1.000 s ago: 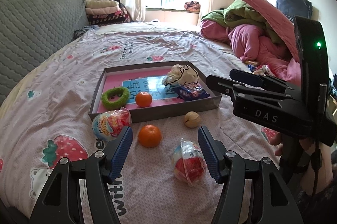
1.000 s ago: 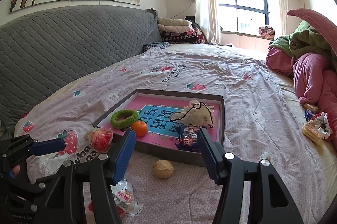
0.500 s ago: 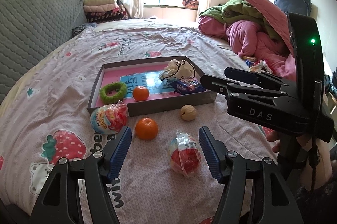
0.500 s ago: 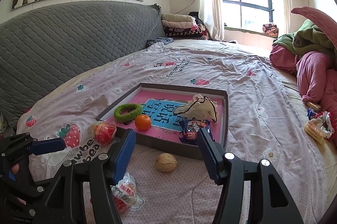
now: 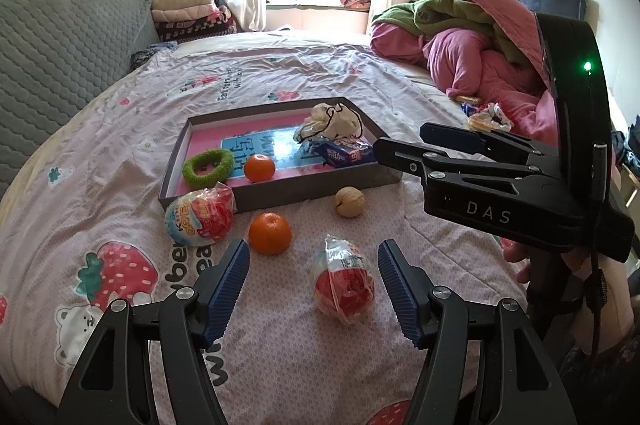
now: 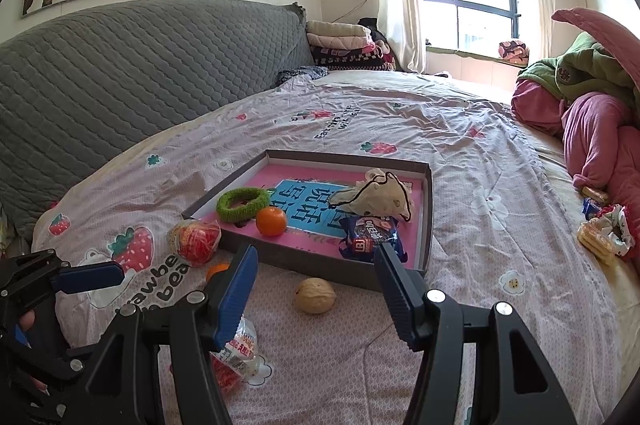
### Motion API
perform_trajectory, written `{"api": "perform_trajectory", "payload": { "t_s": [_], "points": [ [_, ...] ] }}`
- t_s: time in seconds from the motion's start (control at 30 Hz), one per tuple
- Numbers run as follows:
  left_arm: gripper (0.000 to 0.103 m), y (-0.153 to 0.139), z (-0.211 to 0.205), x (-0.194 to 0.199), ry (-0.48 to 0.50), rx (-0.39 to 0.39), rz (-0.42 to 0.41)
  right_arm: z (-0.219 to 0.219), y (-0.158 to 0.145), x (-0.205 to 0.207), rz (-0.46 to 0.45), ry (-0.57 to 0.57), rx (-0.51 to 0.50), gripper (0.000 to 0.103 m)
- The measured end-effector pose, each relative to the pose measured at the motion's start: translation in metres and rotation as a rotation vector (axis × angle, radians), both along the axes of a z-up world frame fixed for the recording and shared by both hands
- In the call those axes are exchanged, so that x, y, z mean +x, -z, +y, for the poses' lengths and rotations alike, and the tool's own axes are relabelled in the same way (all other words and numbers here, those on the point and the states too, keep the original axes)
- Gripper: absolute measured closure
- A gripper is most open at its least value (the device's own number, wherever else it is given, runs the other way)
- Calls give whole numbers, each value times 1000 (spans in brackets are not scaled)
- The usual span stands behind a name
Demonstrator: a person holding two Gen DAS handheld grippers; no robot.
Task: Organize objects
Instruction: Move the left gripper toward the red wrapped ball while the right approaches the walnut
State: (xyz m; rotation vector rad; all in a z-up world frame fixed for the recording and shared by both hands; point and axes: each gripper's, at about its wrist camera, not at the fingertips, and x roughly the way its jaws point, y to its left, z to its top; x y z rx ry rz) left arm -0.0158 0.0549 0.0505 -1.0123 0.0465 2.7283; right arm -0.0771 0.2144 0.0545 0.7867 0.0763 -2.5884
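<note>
grey box with pink floor and blue panel; green fuzzy ring, orange tangerine, blue snack pack, cream cloth toy with black cord. near it orange tangerine, tan walnut, red-white wrapped eggs. pink bedsheet with strawberry print, grey quilted headboard.

Daylit window, grey headboard, bed.

Ring, 1 tangerine in tray; walnut, 2nd tangerine before it.
</note>
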Motion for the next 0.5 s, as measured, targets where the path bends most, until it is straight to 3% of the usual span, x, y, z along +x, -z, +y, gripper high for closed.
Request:
{"api": "perform_trajectory", "payload": {
  "t_s": [0.5],
  "points": [
    [35, 24, 9, 3, 41, -1, -70, -6, 11, 3, -38, -18, 32, 43]
  ]
}}
